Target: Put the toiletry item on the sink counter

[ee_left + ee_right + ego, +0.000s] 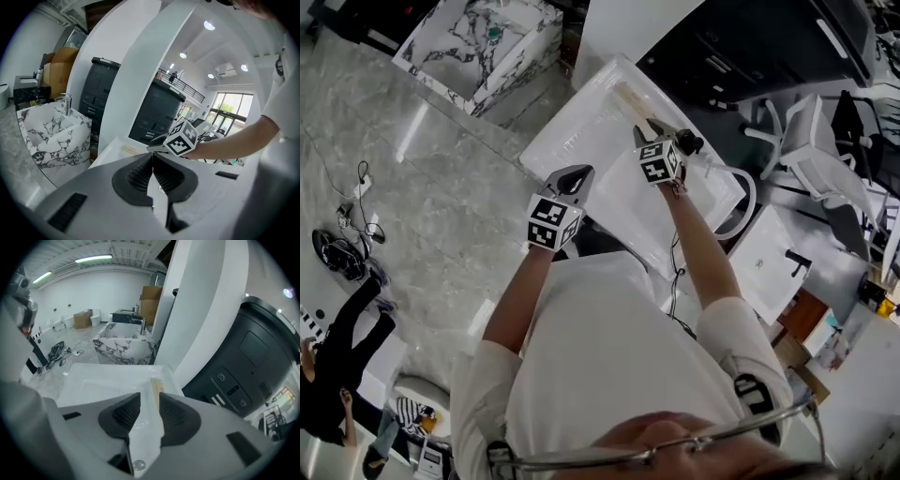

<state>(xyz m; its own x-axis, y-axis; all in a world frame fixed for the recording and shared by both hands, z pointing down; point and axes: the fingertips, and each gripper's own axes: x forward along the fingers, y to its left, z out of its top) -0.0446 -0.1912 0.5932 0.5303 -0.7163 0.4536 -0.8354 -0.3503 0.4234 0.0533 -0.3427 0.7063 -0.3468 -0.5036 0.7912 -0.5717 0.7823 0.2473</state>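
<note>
A long, flat, pale beige toiletry item point(629, 97) lies along the far rim of the white rectangular sink point(572, 127). In the right gripper view the item point(156, 386) shows just beyond the jaws, resting on the sink's rim point(93, 369). My right gripper point(651, 132) hangs above the sink behind the item, and its jaws stand apart with only the basin showing between them point(149, 398). My left gripper point(573, 178) hovers over the sink's near left side; its jaws point(153, 157) meet at the tips and hold nothing. The left gripper view also catches the right gripper point(158, 147).
A marble-patterned basin point(478, 42) stands on the floor beyond the sink. Dark cabinets point(750, 47) and a white pillar point(206, 310) rise behind it. White chairs point(806, 141) crowd the right. A person in black point(342, 347) and loose cables point(342, 248) are at far left.
</note>
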